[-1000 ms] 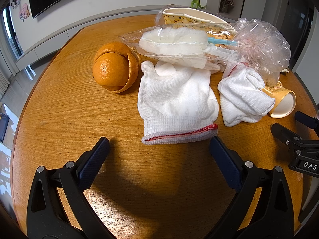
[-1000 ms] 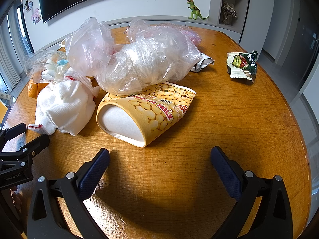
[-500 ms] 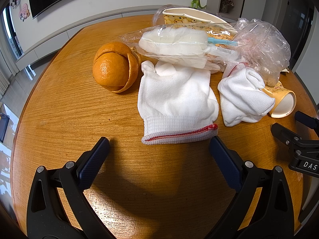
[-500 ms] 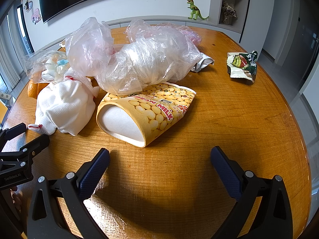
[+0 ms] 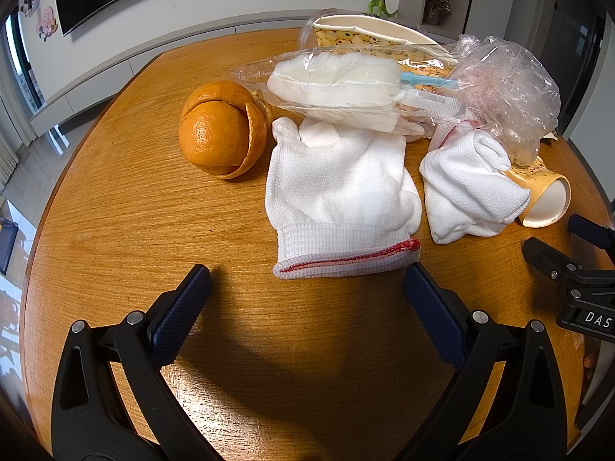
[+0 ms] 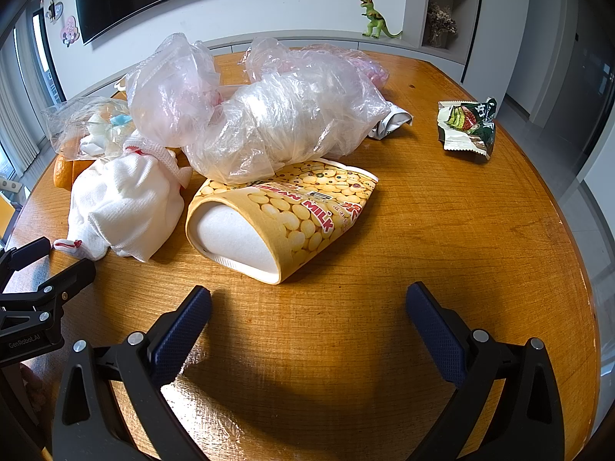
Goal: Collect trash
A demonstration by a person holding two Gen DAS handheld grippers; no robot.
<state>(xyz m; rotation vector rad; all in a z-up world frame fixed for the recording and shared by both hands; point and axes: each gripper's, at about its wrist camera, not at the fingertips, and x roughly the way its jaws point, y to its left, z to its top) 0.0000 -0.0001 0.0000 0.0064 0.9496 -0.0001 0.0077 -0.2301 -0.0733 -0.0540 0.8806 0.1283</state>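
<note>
Trash lies on a round wooden table (image 5: 115, 230). In the left wrist view, orange peel (image 5: 223, 128), a flat white glove (image 5: 338, 199), a bunched white glove (image 5: 469, 192) and a clear bag of white wrappers (image 5: 338, 84) lie ahead. My left gripper (image 5: 305, 280) is open and empty, just short of the flat glove's cuff. In the right wrist view, a crushed yellow paper cup (image 6: 284, 211) lies on its side under crumpled clear plastic bags (image 6: 269, 115). A green snack wrapper (image 6: 467, 125) lies far right. My right gripper (image 6: 307, 303) is open and empty, short of the cup.
The table's edge (image 6: 576, 249) curves close on the right. A silver wrapper (image 6: 392, 123) sticks out behind the bags. The left gripper's body (image 6: 34, 292) shows at the right wrist view's left edge. A toy dinosaur (image 6: 374, 17) stands on a shelf beyond.
</note>
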